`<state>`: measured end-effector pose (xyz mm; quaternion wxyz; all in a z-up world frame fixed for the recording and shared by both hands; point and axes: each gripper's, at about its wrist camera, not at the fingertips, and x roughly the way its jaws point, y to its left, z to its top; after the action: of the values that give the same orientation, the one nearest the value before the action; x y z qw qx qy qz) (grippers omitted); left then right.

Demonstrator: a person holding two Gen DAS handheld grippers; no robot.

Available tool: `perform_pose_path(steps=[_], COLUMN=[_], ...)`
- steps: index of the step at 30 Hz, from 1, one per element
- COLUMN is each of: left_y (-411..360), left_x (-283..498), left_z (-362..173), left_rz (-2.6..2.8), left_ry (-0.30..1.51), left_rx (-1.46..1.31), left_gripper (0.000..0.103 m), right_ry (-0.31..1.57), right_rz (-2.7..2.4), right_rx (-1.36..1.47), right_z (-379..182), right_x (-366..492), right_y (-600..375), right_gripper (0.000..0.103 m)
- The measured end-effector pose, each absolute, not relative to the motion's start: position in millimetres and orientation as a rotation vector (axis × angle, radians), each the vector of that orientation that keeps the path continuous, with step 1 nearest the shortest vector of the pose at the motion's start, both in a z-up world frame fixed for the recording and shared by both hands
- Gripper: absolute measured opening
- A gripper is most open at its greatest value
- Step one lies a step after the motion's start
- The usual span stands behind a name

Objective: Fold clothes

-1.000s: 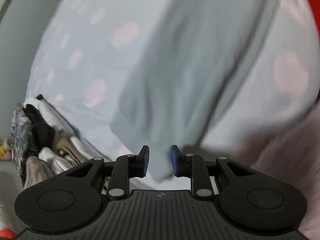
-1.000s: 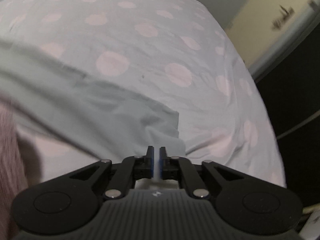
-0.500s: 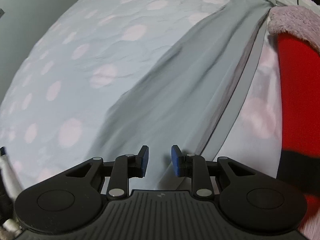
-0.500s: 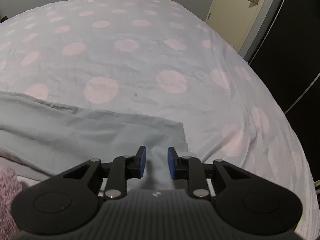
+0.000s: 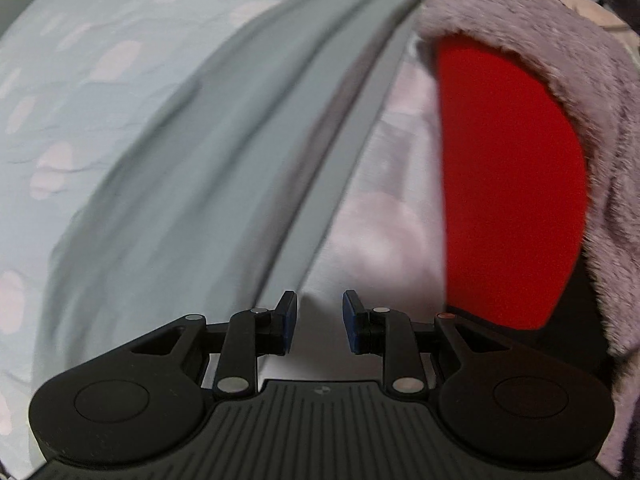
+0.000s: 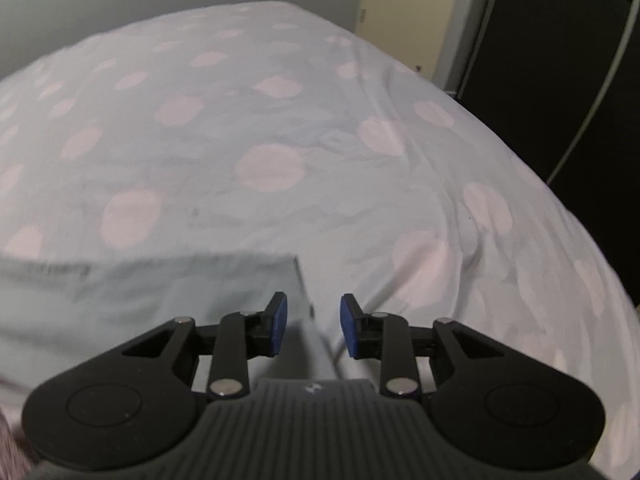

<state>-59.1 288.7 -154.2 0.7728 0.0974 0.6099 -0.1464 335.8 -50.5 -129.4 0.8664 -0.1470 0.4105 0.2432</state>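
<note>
The grey garment [image 5: 208, 184] lies as a long folded strip on the spotted bed [image 6: 280, 128] — its corner just under the right gripper [image 6: 313, 326], whose jaws have just been opening, empty — the left gripper [image 5: 320, 322] released beside its edge.

A pale bedsheet [image 6: 280, 128] dotted with pink circles covered the bed, a fuzzy mauve sleeve [image 5: 568, 92] over a red garment [image 5: 508, 184] stood at its edge, and a cream door [image 6: 404, 12] adjoined a dark panel [image 6: 560, 60].
</note>
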Motion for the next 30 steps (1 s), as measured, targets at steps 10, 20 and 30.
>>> perform_pose_path(steps=[10,20,30], left_y=[311,376,403], left_x=[-51,-38,-21], left_z=[-133,-119,-151], left_rz=[-0.214,0.183,0.242], left_ry=[1.274,1.116,1.138], left_rx=[0.159,0.231,0.141], left_gripper=[0.029,0.046,0.003], right_ry=[0.952,0.885,0.878], right_rz=[0.513,0.579,0.563], right_rx=[-0.139,-0.247,-0.294], right_z=[-165,-163,-162], right_x=[378,360,358], right_y=[-32,-26,-20], right_gripper=[0.037,0.006,0.006])
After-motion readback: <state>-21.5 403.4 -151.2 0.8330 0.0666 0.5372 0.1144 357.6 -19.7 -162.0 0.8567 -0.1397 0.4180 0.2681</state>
